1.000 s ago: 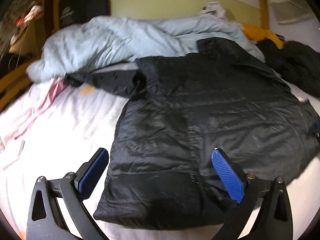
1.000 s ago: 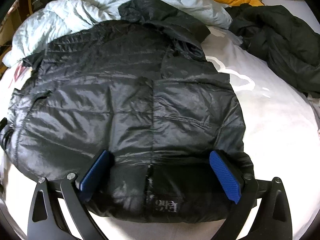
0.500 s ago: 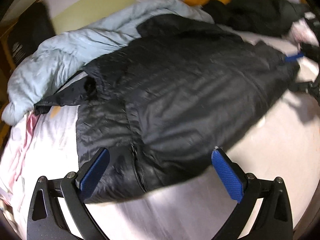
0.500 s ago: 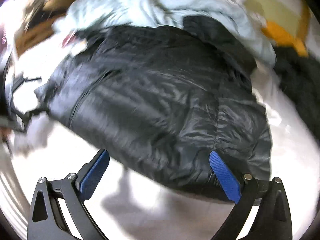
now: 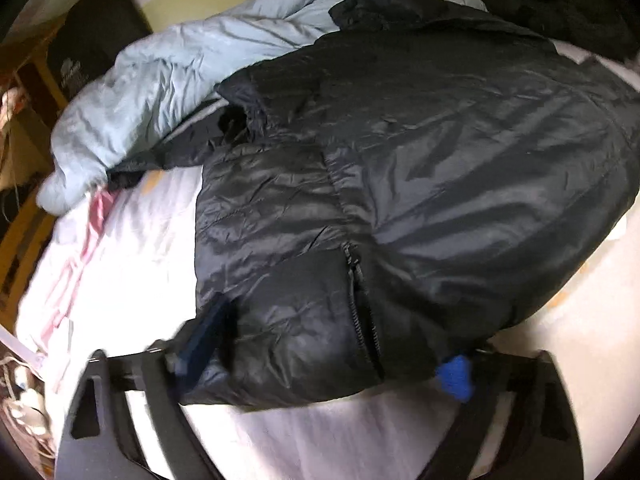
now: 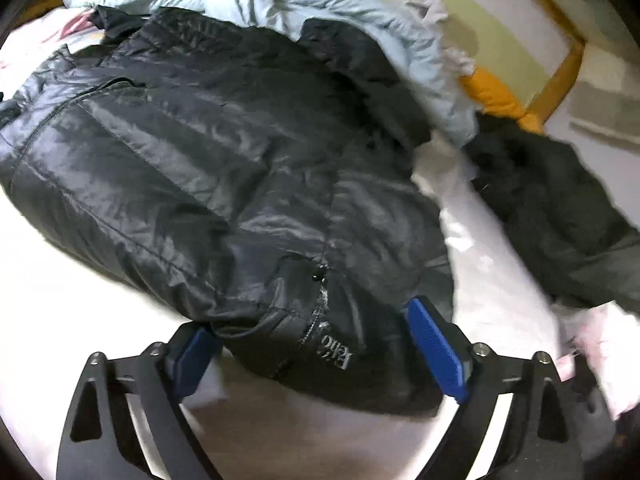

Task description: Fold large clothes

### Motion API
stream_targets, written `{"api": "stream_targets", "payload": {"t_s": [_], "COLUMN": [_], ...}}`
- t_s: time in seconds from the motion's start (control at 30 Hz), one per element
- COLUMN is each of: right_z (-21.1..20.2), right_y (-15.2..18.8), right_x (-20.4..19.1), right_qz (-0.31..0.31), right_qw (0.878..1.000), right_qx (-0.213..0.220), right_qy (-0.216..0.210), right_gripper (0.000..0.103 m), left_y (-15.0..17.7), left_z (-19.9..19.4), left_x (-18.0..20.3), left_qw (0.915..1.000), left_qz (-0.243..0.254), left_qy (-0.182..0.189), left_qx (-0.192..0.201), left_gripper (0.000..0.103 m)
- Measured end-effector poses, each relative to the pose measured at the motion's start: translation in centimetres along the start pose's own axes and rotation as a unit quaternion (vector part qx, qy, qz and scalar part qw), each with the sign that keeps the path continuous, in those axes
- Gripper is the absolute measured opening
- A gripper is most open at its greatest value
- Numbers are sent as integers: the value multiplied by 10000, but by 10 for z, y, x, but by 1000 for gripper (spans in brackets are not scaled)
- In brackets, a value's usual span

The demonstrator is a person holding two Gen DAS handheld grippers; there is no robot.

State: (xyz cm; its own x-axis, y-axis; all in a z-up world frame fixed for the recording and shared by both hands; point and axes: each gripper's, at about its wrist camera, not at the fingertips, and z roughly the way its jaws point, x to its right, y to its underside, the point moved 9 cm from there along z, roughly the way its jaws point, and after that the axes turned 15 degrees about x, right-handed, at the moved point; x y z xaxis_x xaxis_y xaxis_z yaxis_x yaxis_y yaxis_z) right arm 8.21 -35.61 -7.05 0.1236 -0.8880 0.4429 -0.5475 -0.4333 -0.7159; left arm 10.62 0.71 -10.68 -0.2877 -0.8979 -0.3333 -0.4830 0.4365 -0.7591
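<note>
A black puffer jacket (image 5: 440, 160) lies spread on the white bed sheet (image 5: 132, 264). My left gripper (image 5: 328, 358) straddles the jacket's near hem corner by the zip. Its jaws are closing, and fabric bulges between the blue pads (image 5: 204, 340) and covers most of the right one. In the right wrist view the same jacket (image 6: 200, 140) fills the middle. My right gripper (image 6: 316, 354) straddles the other hem corner, the one with the white logo, and its jaws are closing around it. Neither pair of pads visibly pinches the cloth.
A crumpled light blue duvet (image 5: 180, 72) lies behind the jacket. Another dark garment (image 6: 560, 220) is heaped to the right, beside an orange cushion (image 6: 492, 96). Pink cloth (image 5: 92, 232) lies at the sheet's left edge. A wooden bed frame (image 6: 560, 68) borders the far side.
Both grippers have rolled and come onto the jacket's near hem. The corners now lie between the pads, and the pads stand closer together than before.
</note>
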Motion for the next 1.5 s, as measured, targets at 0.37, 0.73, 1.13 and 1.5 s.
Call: {"api": "stream_targets", "payload": {"t_s": [0.37, 0.73, 1.13, 1.5], "right_z": [-53, -145, -57, 59], "right_y": [11, 25, -83, -55], "right_x": [-20, -29, 39, 35], "right_qz": [555, 604, 2104, 2951], "right_qw": [9932, 9770, 9571, 9259], "right_qx": [-104, -440, -171, -905], "right_qy": [-1021, -1995, -1984, -2180], "right_gripper": [21, 23, 40, 51], "left_y": [37, 41, -69, -32], "left_z": [-76, -151, -53, 43], "left_x": [18, 6, -55, -52], "left_qw": [9980, 9912, 9874, 9742], "left_qz": [-340, -734, -1311, -1826], "left_qy": [342, 890, 869, 1043], "left_qx": [-417, -649, -194, -824], "left_gripper": [20, 31, 37, 48]}}
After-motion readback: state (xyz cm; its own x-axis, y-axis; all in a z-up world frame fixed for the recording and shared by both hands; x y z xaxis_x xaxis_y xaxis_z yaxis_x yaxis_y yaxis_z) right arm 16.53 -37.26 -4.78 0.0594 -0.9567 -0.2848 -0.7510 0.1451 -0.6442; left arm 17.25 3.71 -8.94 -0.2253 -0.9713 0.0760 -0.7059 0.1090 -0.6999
